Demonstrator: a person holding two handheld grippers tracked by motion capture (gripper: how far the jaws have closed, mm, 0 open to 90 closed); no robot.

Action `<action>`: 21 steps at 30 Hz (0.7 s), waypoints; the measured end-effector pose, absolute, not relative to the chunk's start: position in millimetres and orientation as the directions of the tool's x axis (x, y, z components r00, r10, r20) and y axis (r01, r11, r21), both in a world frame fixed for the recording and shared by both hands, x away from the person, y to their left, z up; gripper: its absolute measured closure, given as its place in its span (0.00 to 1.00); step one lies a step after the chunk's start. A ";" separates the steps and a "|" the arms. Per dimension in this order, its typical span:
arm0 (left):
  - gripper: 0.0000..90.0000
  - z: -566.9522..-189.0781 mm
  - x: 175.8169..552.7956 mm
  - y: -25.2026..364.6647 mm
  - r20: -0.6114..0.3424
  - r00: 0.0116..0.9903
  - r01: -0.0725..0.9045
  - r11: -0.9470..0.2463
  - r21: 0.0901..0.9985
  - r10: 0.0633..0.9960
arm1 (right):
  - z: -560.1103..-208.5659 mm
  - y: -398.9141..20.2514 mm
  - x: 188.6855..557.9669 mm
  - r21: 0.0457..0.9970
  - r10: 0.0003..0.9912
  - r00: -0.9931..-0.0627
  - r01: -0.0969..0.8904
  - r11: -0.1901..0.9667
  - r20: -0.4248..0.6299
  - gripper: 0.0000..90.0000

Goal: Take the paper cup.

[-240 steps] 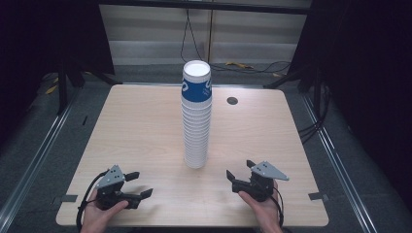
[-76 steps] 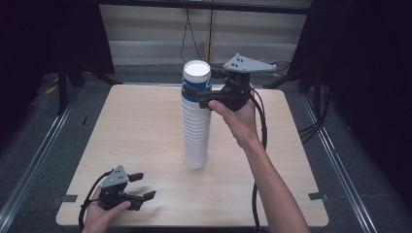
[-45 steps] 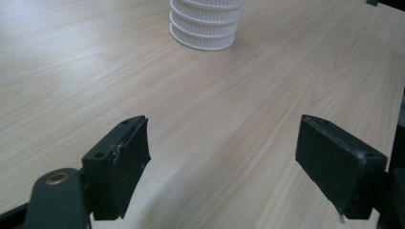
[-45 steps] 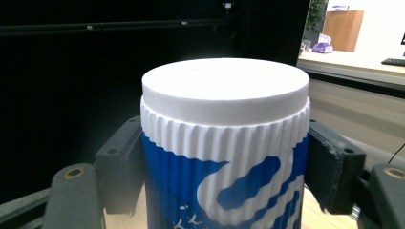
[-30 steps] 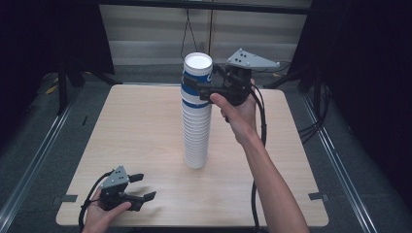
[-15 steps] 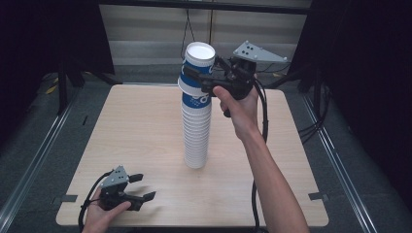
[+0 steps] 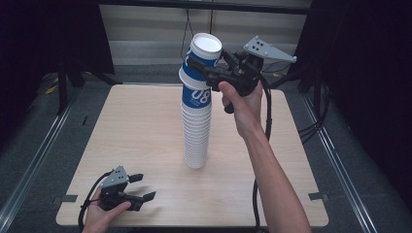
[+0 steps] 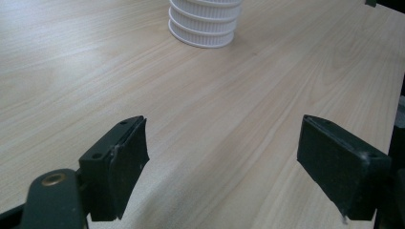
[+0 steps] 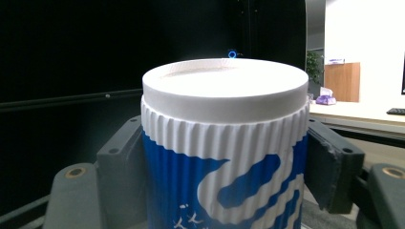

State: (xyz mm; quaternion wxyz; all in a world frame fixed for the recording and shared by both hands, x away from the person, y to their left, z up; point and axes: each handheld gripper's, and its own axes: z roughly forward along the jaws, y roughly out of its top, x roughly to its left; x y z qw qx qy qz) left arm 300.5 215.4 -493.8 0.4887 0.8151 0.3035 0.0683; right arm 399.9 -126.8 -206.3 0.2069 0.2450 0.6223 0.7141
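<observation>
Right now my right claw (image 7: 206, 68) pinches the top cup (image 7: 201, 58), tilted off the stack (image 7: 197, 131) straight below it. My left claw (image 7: 138, 187) rests spread, far lower and nearer me.

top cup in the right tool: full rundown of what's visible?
The top cup is a paper-looking cup, upside down, with a flat white base uppermost, a ribbed white band below it and a blue-and-white printed wall. It is tilted and partly lifted off the cup stack, its lower part overlapping the next cup. The right tool is shut on it, one jaw against each side.
</observation>
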 end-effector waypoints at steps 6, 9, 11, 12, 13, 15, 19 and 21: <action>0.19 -493.6 300.5 215.6 -0.182 0.806 0.425 -0.338 0.840 0.563 | -205.1 -127.2 399.0 0.988 0.602 -0.793 0.003 -0.153 0.095 0.29; 0.19 -493.3 300.3 215.4 -0.179 0.808 0.422 -0.338 0.841 0.561 | -204.5 -127.2 396.7 0.986 0.605 -0.790 -0.006 -0.168 0.098 0.29; 0.19 -492.7 300.0 215.7 -0.172 0.809 0.415 -0.341 0.843 0.561 | -203.4 -127.9 395.4 0.985 0.609 -0.787 -0.010 -0.174 0.099 0.29; 0.19 -492.7 299.8 215.6 -0.175 0.809 0.416 -0.337 0.844 0.561 | -202.9 -128.6 394.8 0.984 0.607 -0.788 -0.010 -0.178 0.101 0.29; 0.19 -492.6 299.8 215.7 -0.174 0.810 0.416 -0.339 0.844 0.561 | -202.3 -129.2 394.4 0.984 0.608 -0.788 -0.011 -0.177 0.100 0.29; 0.19 -492.5 299.9 216.0 -0.173 0.810 0.415 -0.340 0.844 0.560 | -201.6 -131.2 393.6 0.985 0.615 -0.783 -0.015 -0.174 0.097 0.29; 0.19 -492.5 299.8 216.1 -0.176 0.809 0.417 -0.335 0.845 0.561 | -200.5 -136.3 391.2 0.984 0.622 -0.777 -0.015 -0.180 0.102 0.29; 0.19 -492.5 299.9 216.1 -0.176 0.808 0.417 -0.336 0.844 0.562 | -200.2 -138.9 389.6 0.984 0.624 -0.775 -0.013 -0.179 0.103 0.29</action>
